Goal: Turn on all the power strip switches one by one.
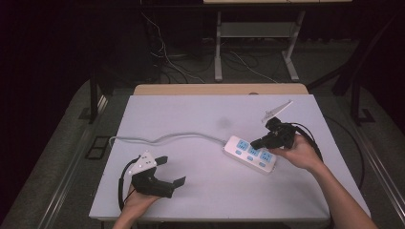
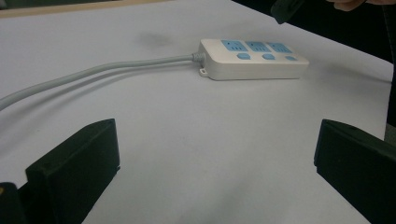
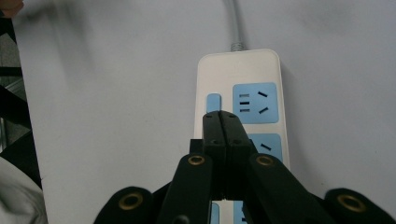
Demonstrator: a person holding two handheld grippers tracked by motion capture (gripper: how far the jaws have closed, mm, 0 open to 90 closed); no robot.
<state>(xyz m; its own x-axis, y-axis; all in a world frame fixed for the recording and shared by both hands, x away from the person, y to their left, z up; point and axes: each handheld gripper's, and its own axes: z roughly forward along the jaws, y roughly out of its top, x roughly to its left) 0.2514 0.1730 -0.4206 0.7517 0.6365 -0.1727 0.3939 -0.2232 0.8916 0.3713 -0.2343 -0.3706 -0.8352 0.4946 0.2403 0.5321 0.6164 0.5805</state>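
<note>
A white power strip (image 1: 250, 153) with blue sockets and blue switches lies right of the table's middle; its grey cord (image 1: 162, 138) runs off to the left. My right gripper (image 1: 256, 142) hovers over the strip, jaws pressed together with nothing between them. In the right gripper view the shut jaw tips (image 3: 221, 116) hang just above the strip (image 3: 238, 70), beside a blue switch (image 3: 213, 102) and the first socket (image 3: 255, 102). My left gripper (image 1: 173, 170) rests near the front left of the table, open and empty. The left gripper view shows the strip (image 2: 254, 59) and cord (image 2: 93, 72) well ahead of its wide-apart jaws.
The white table top (image 1: 191, 114) has a wooden strip along its far edge (image 1: 219, 89). Beyond it stand metal table legs (image 1: 218, 47) and loose cables on the dark floor. A faint grey smudge (image 1: 222, 122) marks the surface behind the strip.
</note>
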